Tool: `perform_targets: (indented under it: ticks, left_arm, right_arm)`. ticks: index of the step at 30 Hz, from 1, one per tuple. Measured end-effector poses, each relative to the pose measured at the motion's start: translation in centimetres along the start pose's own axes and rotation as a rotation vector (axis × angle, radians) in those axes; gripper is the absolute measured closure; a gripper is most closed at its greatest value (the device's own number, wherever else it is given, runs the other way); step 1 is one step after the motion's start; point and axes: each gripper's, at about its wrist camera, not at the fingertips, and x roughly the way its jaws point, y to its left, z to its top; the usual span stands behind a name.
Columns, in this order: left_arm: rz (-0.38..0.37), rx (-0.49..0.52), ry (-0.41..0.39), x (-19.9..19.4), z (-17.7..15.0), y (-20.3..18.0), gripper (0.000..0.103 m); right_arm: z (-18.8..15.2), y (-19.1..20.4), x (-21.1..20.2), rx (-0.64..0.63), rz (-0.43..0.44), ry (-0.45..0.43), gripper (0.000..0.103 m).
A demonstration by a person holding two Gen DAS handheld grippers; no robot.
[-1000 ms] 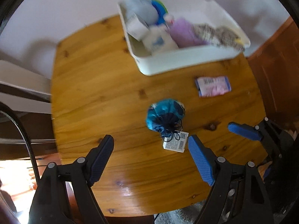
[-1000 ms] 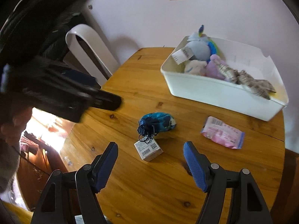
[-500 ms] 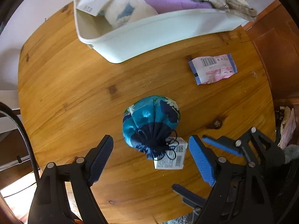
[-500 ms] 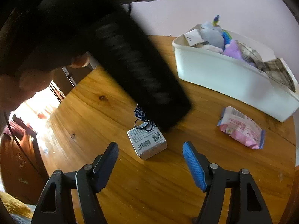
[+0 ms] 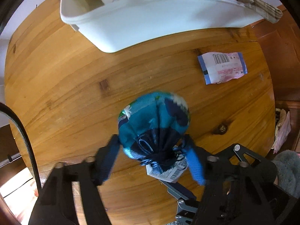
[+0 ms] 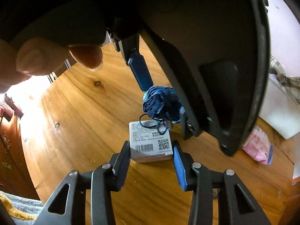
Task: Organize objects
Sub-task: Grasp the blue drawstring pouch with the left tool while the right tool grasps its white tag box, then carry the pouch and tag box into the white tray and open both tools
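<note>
A teal and navy drawstring pouch (image 5: pixel 153 123) lies on the round wooden table (image 5: pixel 65 86). My left gripper (image 5: pixel 152 148) has its blue pads against both sides of the pouch's gathered neck; it is blurred. The pouch's neck also shows in the right wrist view (image 6: pixel 161 103). A small white box with a barcode (image 6: pixel 151 142) lies just in front of the pouch. My right gripper (image 6: pixel 151 148) has its pads touching both sides of the box. The box also shows under the pouch in the left wrist view (image 5: pixel 166 172).
A white bin (image 5: pixel 150 18) with soft toys and a checked cloth stands at the table's far side. A pink and white packet (image 5: pixel 223 67) lies to the right, also seen in the right wrist view (image 6: pixel 258 146). The left gripper's body and a hand fill that view's top.
Both grippers came down and closed in: the left one around the pouch's neck, the right one around the white box. Both were wide open above the table before.
</note>
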Motion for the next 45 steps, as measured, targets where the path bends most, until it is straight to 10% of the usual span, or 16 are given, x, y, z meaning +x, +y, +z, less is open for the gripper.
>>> perform_targets:
  ticks: [5, 20, 45]
  left_arm:
    - [-0.02, 0.007, -0.028, -0.2, -0.6, -0.3, 0.054]
    - [-0.026, 0.047, -0.139, -5.1, -2.9, -4.0, 0.057]
    - [0.091, 0.067, -0.344, -18.5, 5.0, -8.2, 0.057]
  right_arm:
    - [-0.1, -0.2, -0.3, 0.002, -0.005, -0.002, 0.062]
    - [-0.3, -1.4, -5.9, -0.011, -0.036, -0.074, 0.062]
    - [2.0, -7.8, -21.1, 0.214, -0.226, -0.277, 0.062]
